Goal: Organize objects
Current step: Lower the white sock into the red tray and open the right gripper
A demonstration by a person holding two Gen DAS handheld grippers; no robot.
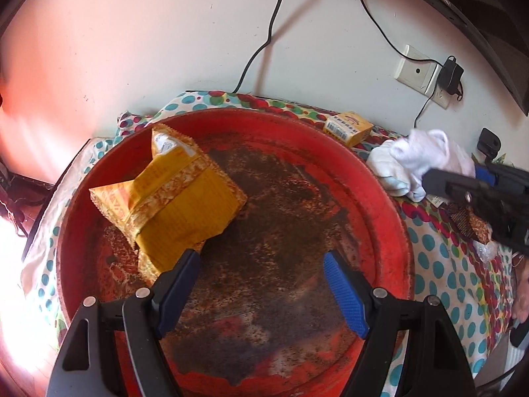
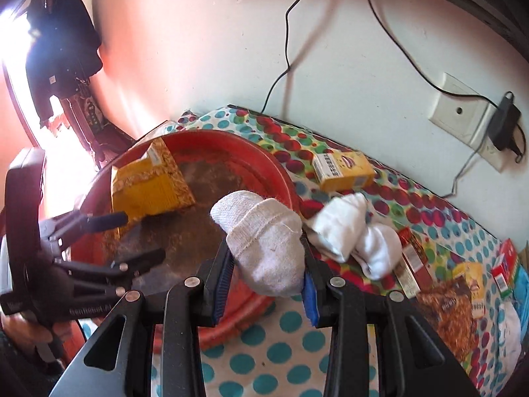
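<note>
A round red tray (image 1: 390,198) (image 2: 264,162) lies on a polka-dot cloth. Yellow packets (image 1: 172,195) (image 2: 148,185) lie in its left half. My left gripper (image 1: 263,258) is open and empty, low over the tray, its left finger close beside the packets; it also shows in the right wrist view (image 2: 139,235). My right gripper (image 2: 267,258) is shut on a grey-white sock (image 2: 264,241) and holds it above the tray's right rim. More white socks (image 2: 357,231) (image 1: 420,158) lie on the cloth to the right of the tray.
A yellow box (image 2: 344,170) (image 1: 348,127) lies behind the socks near the wall. Snack packets (image 2: 453,301) and red boxes (image 2: 506,264) lie at the right. Cables, a wall socket (image 2: 463,112) with a charger, and a monitor hang above.
</note>
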